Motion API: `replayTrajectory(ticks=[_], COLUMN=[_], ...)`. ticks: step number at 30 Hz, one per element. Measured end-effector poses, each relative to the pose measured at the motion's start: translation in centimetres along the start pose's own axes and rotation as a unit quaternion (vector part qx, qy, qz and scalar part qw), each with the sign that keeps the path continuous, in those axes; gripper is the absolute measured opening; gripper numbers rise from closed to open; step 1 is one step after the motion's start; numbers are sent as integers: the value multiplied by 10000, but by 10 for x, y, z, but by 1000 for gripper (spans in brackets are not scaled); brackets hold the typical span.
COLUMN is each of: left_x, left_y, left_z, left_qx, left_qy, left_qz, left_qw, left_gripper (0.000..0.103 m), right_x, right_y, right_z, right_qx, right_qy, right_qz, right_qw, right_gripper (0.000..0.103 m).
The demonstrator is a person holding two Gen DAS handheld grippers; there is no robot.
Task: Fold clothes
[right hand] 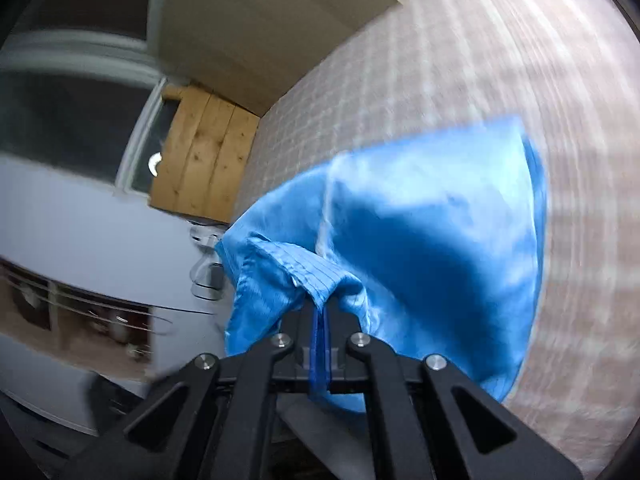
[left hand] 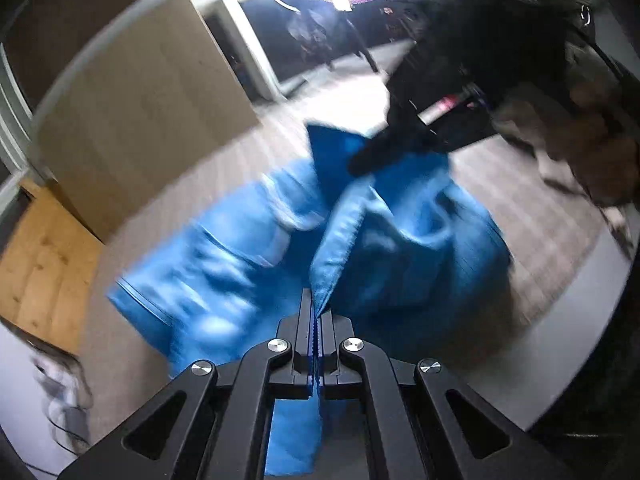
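Both grippers, left [left hand: 316, 312] and right [right hand: 320, 320], clenched on blue shirt [left hand: 248, 248] lifted above checked sheet [left hand: 520, 200]; judged mid-spread: keep both pinches tight, pull edge taut, lower flat onto sheet.

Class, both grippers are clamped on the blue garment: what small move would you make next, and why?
Probably draw the two grippers apart: the left gripper and right gripper each pinch an edge of the blue garment, which hangs bunched and creased over the checked surface.
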State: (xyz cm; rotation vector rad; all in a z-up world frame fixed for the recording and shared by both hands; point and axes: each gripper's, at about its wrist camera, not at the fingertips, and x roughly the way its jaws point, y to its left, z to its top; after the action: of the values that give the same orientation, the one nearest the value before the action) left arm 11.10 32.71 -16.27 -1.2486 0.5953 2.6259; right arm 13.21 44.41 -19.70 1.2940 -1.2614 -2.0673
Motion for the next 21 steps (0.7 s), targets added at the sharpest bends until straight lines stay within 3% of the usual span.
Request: replayTrajectory(ticks=[3, 6, 11, 13, 15, 16, 20, 21], left_x=[9, 1, -32, -40, -31, -25, 8, 15], left_y=[-11, -5, 42, 62, 56, 50, 26, 24], left_z=[-12, -17, -13, -10, -5, -3, -4, -6], left_qx=[-217, -495, -1229, -1545, -1423, -1317, -1023, -1033], left_qy=[311, 465, 404, 315, 355, 406, 702, 735], left_qz=[-425, -981, -1635, -1842, -1861, -1884, -1840, -1746], left_qw=[9984, 9929, 9780, 9702, 9715, 9724, 9751, 9765], left_gripper=[2, 9, 25, 33, 34, 34, 34, 28], right_x=[4, 4, -22, -30, -30, -27, -2, 4], right_y=[-18, -22, 6, 31, 54, 61, 61, 57], right_z=[-14, -20, -22, -24, -25, -25, -23, -24], right_qx=[252, 213, -504, -1033, -1403, -1488, -1176, -1054], right_qy=[105, 301, 292, 307, 313, 344, 932, 1050], right_qz=[83, -26, -432, -810, -1156, -1243, -1299, -1345], right_qw=[9996, 9993, 9974, 9909, 9828, 9804, 9801, 9797], right_gripper=[2, 6, 6, 13, 35, 38, 41, 41])
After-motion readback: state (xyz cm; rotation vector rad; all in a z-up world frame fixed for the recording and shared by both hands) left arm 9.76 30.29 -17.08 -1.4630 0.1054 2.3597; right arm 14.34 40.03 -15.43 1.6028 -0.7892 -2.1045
